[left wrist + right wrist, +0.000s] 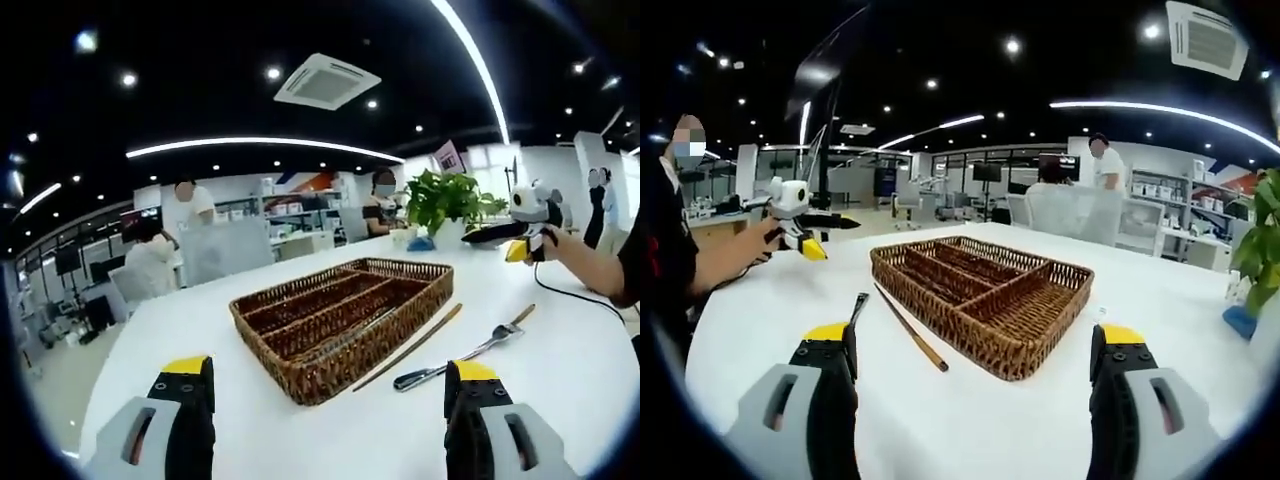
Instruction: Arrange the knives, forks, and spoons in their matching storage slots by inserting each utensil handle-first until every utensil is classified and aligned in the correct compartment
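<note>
The left gripper [330, 420], seen in the left gripper view, has its two yellow-tipped grey jaws spread wide with nothing between them. It hangs low over the near edge of the white table [560, 400], aimed at the wicker tray, which reads as a waiting pose before any pick. The right gripper [975, 410] in the right gripper view is the same: jaws spread, empty, pointed at the tray from the opposite long side.

Between them, near the middle of the table, sits the brown woven wicker tray with long divided slots [345, 320]. Its compartments run lengthwise, and a pale slim utensil seems to lie in one slot in the left gripper view; what kind it is I cannot tell.

Just outside the tray's long side lies a thin brown wooden stick, probably a chopstick [410, 347], roughly parallel to the rim. Beside it, further toward the table edge, rests a silver metal fork with a dark handle [465, 355], apart from the stick. Both lie flat and loose on the table, likely laid out within easy reach for sorting.

The fork looks like the nearest task item not yet slotted, so most of the arranging probably remains.

Beyond the far corner stands a green leafy plant in a white pot [445, 205].
</note>
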### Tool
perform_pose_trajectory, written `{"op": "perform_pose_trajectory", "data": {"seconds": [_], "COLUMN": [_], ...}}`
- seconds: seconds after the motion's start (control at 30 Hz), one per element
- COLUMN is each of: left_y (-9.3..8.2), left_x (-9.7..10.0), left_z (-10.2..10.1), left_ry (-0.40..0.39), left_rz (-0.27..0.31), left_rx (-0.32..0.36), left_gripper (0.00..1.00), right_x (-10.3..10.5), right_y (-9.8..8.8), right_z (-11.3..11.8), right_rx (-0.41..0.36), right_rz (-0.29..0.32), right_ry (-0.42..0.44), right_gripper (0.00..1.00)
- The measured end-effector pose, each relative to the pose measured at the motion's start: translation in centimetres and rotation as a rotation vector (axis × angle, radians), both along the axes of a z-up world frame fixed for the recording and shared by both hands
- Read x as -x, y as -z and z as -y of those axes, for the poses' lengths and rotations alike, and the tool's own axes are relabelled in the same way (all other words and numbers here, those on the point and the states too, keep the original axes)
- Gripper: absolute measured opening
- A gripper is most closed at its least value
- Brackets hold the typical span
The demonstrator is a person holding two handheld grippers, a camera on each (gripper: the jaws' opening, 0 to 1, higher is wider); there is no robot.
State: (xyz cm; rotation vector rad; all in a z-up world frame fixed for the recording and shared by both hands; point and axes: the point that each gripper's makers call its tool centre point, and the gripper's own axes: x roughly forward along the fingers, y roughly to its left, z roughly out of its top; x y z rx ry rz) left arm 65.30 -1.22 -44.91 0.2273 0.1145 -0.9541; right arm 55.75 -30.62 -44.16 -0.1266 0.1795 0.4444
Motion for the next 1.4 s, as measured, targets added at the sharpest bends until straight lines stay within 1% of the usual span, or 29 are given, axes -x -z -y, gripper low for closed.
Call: {"op": "perform_pose_trajectory", "data": {"seconds": [0.1, 0.13, 0.17, 0.23, 0.4, 0.47, 0.57, 0.67, 0.77, 0.83, 0.87, 0.93, 1.0, 1.07, 1.13, 1.23, 1.3, 1.4], "left_y": [-0.3, -0.7, -1.0, -1.6, -1.2, -1.0, -0.8, -0.7, -0.5, -0.2, 0.2, 0.2, 0.1, -0.2, -0.1, -0.4, -0.8, -0.8], "left_x": [0.2, 0.4, 0.6, 0.8, 0.4, 0.6, 0.4, 0.2, 0.0, 0.0, 0.0, -0.1, 0.3, 0.6, 0.7, 1.2, 1.5, 1.6], "left_z": [-0.1, -0.1, -0.1, 0.0, 0.0, 0.1, 0.0, -0.1, -0.2, -0.3, -0.2, -0.2, 0.0, 0.2, 0.4, 0.8, 1.2, 1.5], "left_ry": [0.002, 0.000, 0.005, 0.012, 0.001, 0.009, 0.008, 0.010, 0.005, 0.010, 0.009, 0.001, 0.012, 0.017, 0.026, 0.035, 0.048, 0.056], "left_rz": [0.000, 0.020, 0.031, 0.033, 0.051, 0.036, 0.044, 0.044, 0.050, 0.040, 0.013, 0.033, 0.039, 0.047, 0.039, 0.058, 0.054, 0.049], "left_rx": [-0.003, -0.013, -0.009, 0.031, 0.001, 0.009, 0.004, 0.028, 0.032, 0.044, 0.024, 0.010, -0.002, 0.005, -0.002, -0.013, 0.011, 0.015], "left_gripper": [1.00, 1.00, 1.00, 1.00, 1.00, 1.00, 1.00, 1.00, 1.00, 1.00, 1.00, 1.00, 1.00, 1.00, 1.00, 1.00, 1.00, 1.00], "right_x": [0.2, 0.4, 0.5, 0.6, 0.5, 0.5, 0.5, 0.5, 0.5, 0.6, 0.5, 0.5, 0.6, 0.8, 0.8, 1.1, 1.2, 1.0], "right_y": [-0.5, -0.7, -1.1, -1.6, -1.6, -1.7, -1.7, -1.6, -1.7, -2.0, -2.1, -2.1, -2.1, -2.3, -2.4, -2.6, -3.0, -3.0], "right_z": [-0.1, -0.1, -0.1, -0.3, -0.3, -0.5, -0.8, -0.9, -0.9, -0.8, -0.8, -0.8, -0.8, -1.1, -1.2, -1.2, -1.0, -0.3], "right_rx": [0.013, 0.022, 0.025, 0.013, 0.026, 0.024, 0.029, 0.030, 0.033, 0.031, 0.025, 0.029, 0.037, 0.036, 0.035, 0.047, 0.030, 0.015], "right_rz": [0.007, 0.013, 0.027, 0.037, 0.039, 0.041, 0.039, 0.036, 0.040, 0.049, 0.054, 0.052, 0.052, 0.058, 0.062, 0.070, 0.086, 0.087], "right_ry": [-0.002, -0.003, -0.004, -0.006, -0.003, -0.004, -0.014, -0.016, -0.016, -0.010, -0.008, -0.009, -0.010, -0.015, -0.015, -0.013, -0.010, 0.005], "right_gripper": [1.00, 1.00, 1.00, 1.00, 1.00, 1.00, 1.00, 1.00, 1.00, 1.00, 1.00, 1.00, 1.00, 1.00, 1.00, 1.00, 1.00, 1.00]}}
